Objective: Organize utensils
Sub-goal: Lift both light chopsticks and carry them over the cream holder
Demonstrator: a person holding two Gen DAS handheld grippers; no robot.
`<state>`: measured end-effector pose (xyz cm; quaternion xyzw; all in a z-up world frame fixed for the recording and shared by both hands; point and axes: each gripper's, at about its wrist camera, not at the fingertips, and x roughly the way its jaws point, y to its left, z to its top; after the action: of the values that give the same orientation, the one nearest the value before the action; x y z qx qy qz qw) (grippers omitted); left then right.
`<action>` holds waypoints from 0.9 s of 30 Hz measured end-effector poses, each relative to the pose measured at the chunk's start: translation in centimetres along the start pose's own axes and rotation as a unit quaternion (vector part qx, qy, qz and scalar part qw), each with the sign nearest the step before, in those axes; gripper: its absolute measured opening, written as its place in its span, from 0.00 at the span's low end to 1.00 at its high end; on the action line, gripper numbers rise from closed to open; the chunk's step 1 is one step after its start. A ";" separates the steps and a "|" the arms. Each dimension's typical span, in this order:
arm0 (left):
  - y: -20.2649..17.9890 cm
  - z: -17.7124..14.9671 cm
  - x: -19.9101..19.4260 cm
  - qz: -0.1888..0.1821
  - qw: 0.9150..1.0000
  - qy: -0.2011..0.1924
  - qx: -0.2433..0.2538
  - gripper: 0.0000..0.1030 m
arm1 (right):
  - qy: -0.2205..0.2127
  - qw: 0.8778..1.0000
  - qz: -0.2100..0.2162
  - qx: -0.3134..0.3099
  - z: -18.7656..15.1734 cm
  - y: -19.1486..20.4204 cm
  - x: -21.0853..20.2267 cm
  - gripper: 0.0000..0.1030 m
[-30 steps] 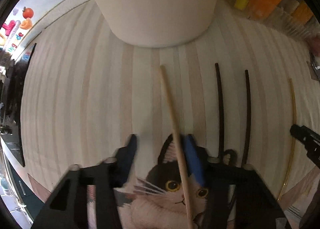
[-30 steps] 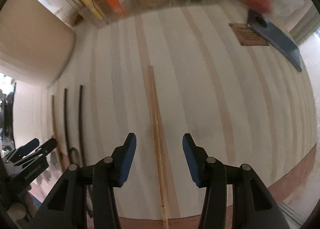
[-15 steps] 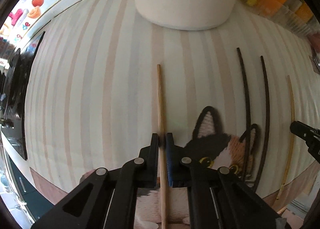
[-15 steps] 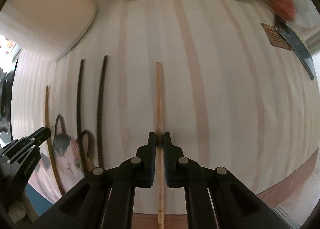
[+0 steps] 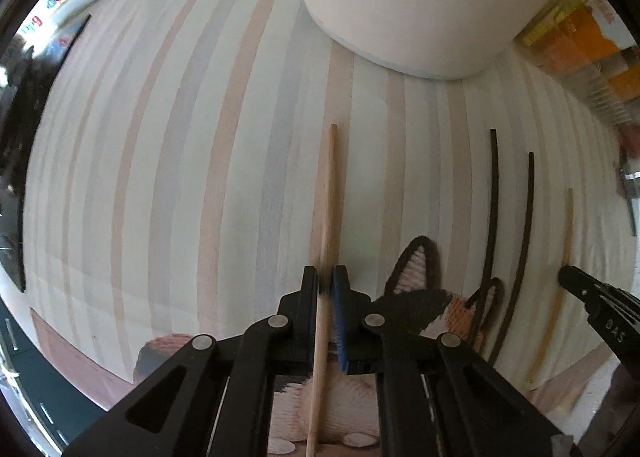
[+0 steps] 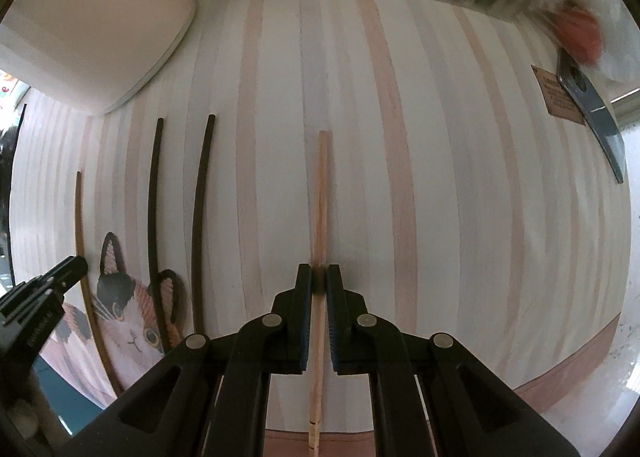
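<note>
Striped desk [image 5: 168, 185]: each claw, left [image 5: 327, 284] and right [image 6: 319, 276], pinches its own pale chopstick [image 5: 329, 193] [image 6: 321, 193], which runs straight ahead along the claw's line.

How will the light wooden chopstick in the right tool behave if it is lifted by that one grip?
The light wooden chopstick looks straight and rigid, so it should probably not sag. The right tool pinches it partway along, so the long free end may pivot. It looks slim and rounded, so it might roll once released.
</note>
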<state>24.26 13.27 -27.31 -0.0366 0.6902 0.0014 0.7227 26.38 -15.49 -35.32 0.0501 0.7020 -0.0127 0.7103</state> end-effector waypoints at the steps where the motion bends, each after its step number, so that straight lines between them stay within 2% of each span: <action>1: 0.2 0.2 0.1 0.000 1.000 0.003 0.009 0.07 | 0.002 1.000 0.001 0.000 0.1 0.0 0.0 0.07; 6: 0.3 0.8 0.2 0.013 0.999 0.010 0.032 0.07 | 0.008 1.000 0.001 -0.008 1.5 0.2 -0.2 0.08; 13: 0.6 1.7 0.4 0.022 0.999 0.012 0.028 0.05 | 0.006 1.000 -0.015 -0.026 3.2 1.9 0.2 0.08; 15: -0.6 2.1 0.7 0.028 0.999 0.008 0.029 0.05 | 0.003 0.999 -0.016 -0.029 3.5 2.3 0.2 0.08; 27: -2.3 1.2 0.4 0.041 0.999 -0.007 0.032 0.04 | -0.004 0.999 -0.025 -0.037 3.0 3.8 0.5 0.07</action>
<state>25.58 10.97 -27.54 0.0150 0.6856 0.0091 0.7278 29.74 -12.00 -35.54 0.0061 0.7004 -0.0040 0.7137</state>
